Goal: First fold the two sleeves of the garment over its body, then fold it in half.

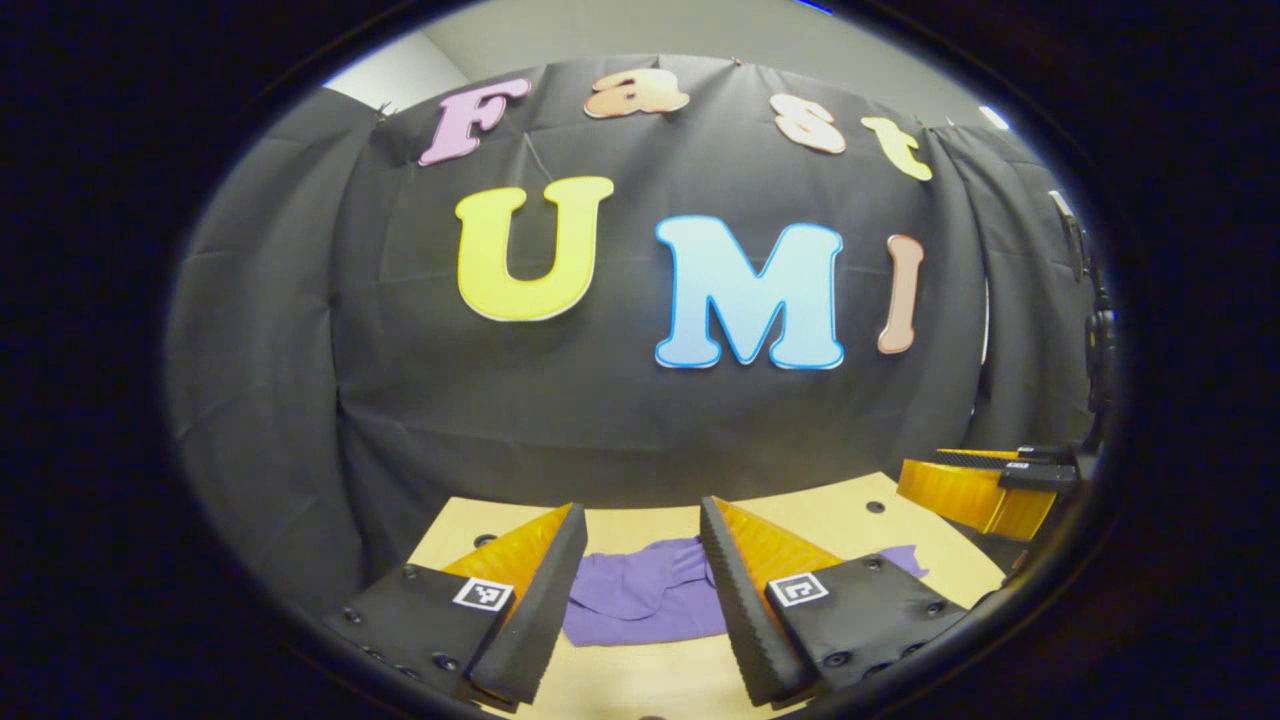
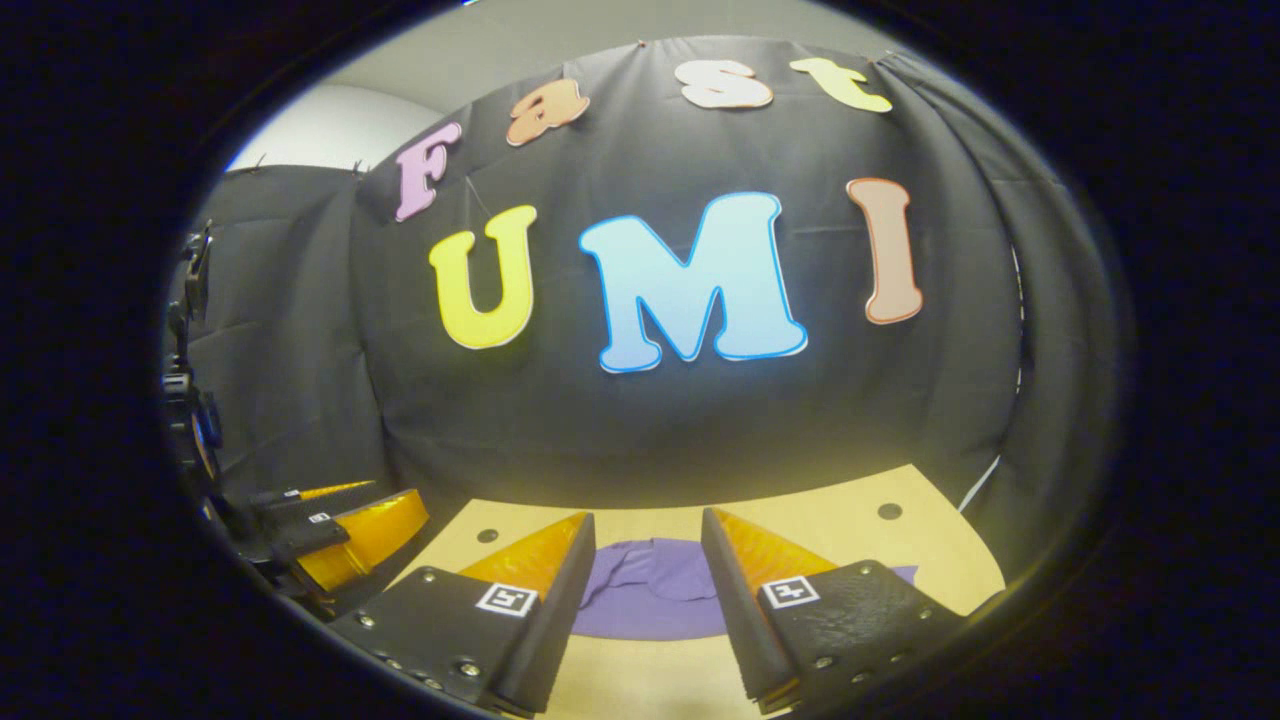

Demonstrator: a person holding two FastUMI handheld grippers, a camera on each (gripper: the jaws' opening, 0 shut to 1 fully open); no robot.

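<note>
Pale wood bench (image 1: 640, 680) with small dark holes is backed by black cloth wall (image 1: 600, 420). Purple garment (image 1: 640, 595) is spread rumpled across the bench, its long axis seemingly crosswise. Left claw (image 1: 640, 590) and right claw (image 2: 645, 590) are held wide above it, gripping nothing.

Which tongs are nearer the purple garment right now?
Too close to call: left tongs and right tongs both hang open above the table, the purple garment beyond their tips, untouched.
</note>
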